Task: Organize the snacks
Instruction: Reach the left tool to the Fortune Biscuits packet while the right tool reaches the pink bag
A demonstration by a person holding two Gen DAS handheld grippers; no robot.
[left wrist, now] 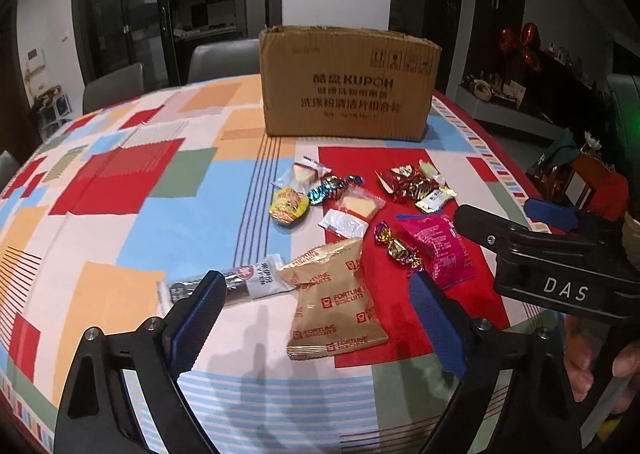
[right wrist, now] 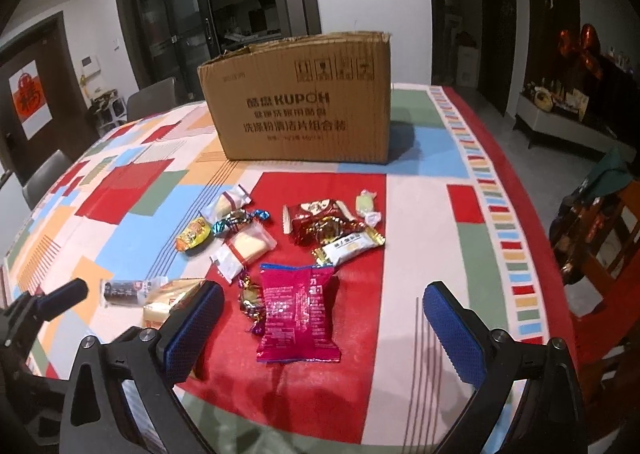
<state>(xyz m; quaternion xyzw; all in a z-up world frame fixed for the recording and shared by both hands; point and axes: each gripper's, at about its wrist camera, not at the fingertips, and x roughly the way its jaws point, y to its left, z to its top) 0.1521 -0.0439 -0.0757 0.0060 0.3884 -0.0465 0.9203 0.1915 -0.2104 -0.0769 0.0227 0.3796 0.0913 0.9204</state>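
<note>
- cardboard box (right wrist: 298, 101): upright, well ahead of both tools; inside hidden, nothing seen packed.
- pink packet (right wrist: 298, 312): between spread right gripper (right wrist: 322, 328) jaws, untouched.
- fortune biscuits pack (left wrist: 334, 300): between spread left gripper (left wrist: 318, 328) jaws, unpinched.
- small candies (right wrist: 240, 230): loose, between tools and box; all sorting apparently left.

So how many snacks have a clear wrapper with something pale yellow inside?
2. One clear pack lies nearest the cardboard box; the other clear pack lies closer to the grippers, just past the blue foil candy. None looks hidden.
</note>
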